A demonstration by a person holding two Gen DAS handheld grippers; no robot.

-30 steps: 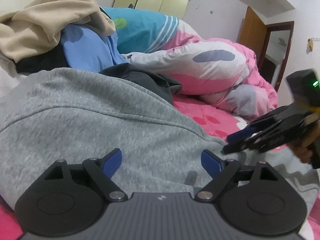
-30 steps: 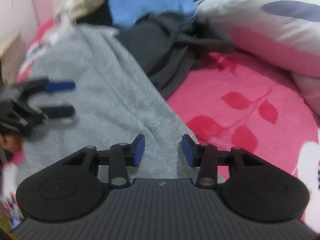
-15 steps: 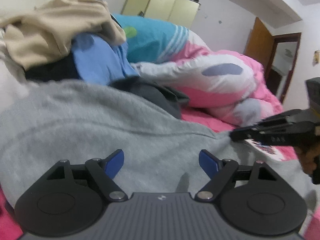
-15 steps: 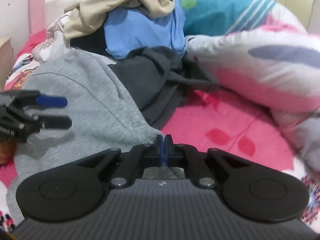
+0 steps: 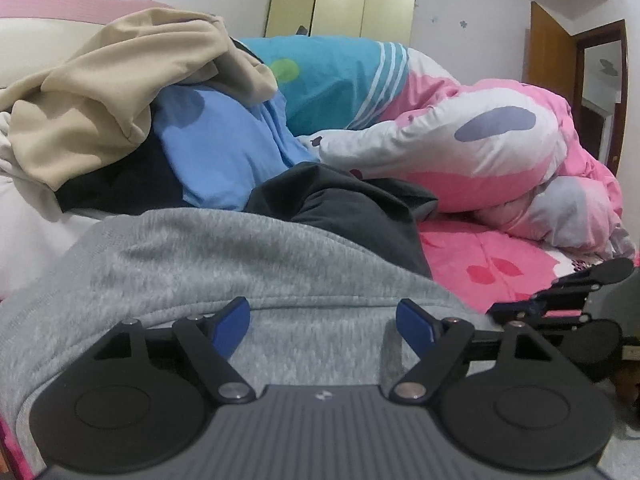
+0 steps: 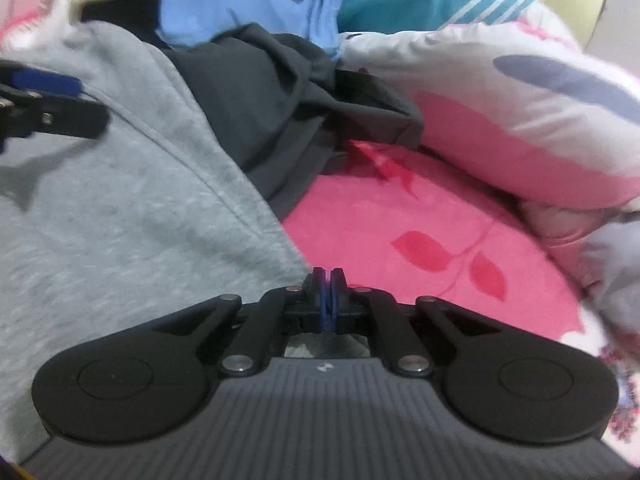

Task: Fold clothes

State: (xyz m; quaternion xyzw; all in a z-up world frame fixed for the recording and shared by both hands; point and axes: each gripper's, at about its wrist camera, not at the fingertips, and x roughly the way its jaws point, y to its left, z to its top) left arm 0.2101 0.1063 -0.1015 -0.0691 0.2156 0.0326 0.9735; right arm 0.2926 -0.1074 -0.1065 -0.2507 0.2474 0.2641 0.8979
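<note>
grey fleece garment (image 5: 224, 264) lies spread on the bed under your wide left tongs (image 5: 322, 322), its edge apparently pinched in your closed right tongs (image 6: 329, 294), with the heap of clothes (image 5: 120, 112) beyond looking unfolded.

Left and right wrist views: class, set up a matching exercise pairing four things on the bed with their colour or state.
Things:
1. left gripper
2. right gripper
3. sweatshirt
4. bedsheet

Colour or state:
A. pink with red leaves
B. jaws shut at the sweatshirt's edge
C. heathered grey, spread out
D. jaws open above grey fabric

Pairs: 1-D, 2-B, 3-C, 4-A
</note>
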